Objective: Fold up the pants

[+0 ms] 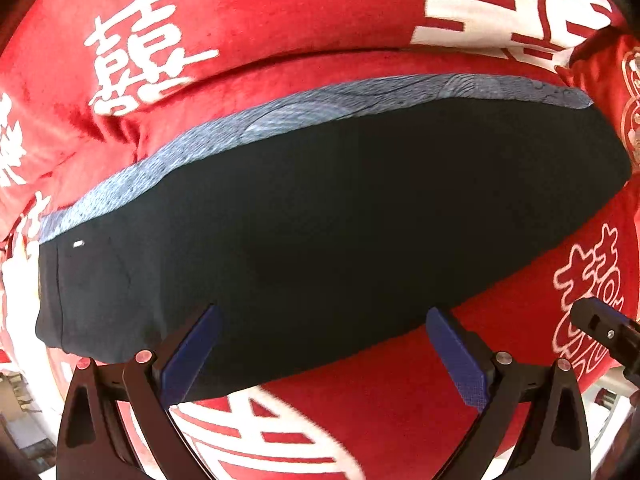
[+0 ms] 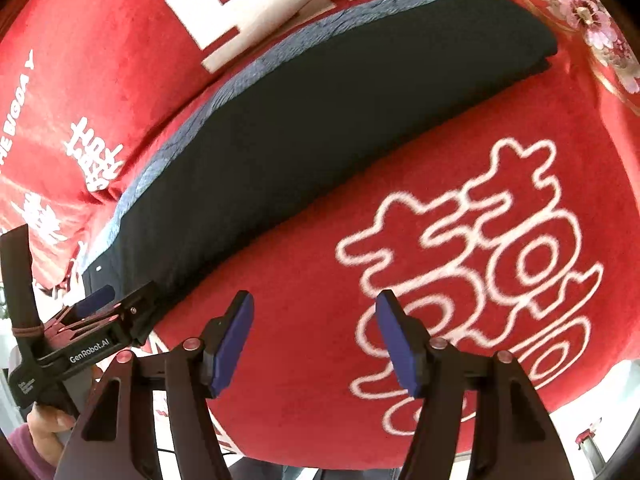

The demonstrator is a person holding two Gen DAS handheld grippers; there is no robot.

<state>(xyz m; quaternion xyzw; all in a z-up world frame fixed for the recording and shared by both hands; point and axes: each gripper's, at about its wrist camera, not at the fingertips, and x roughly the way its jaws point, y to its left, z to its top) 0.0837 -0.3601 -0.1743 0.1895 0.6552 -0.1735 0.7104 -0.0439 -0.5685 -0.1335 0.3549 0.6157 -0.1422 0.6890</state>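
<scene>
The dark navy pants (image 1: 320, 216) lie flat and folded lengthwise on a red blanket, a blue-grey patterned strip (image 1: 256, 128) showing along their far edge. My left gripper (image 1: 320, 316) is open and empty, its blue pads over the pants' near edge. In the right wrist view the pants (image 2: 304, 120) run diagonally from lower left to upper right. My right gripper (image 2: 316, 300) is open and empty over bare blanket, to the right of the pants. The left gripper (image 2: 100, 320) shows at the left of that view, at the pants' near edge.
The red blanket (image 2: 440, 128) with white characters covers the surface. A red embroidered cushion (image 2: 580, 12) lies beyond the pants' far right end. The blanket's edge (image 2: 600, 392) drops away at the lower right. The right gripper's tip (image 1: 608, 328) shows at the left wrist view's right edge.
</scene>
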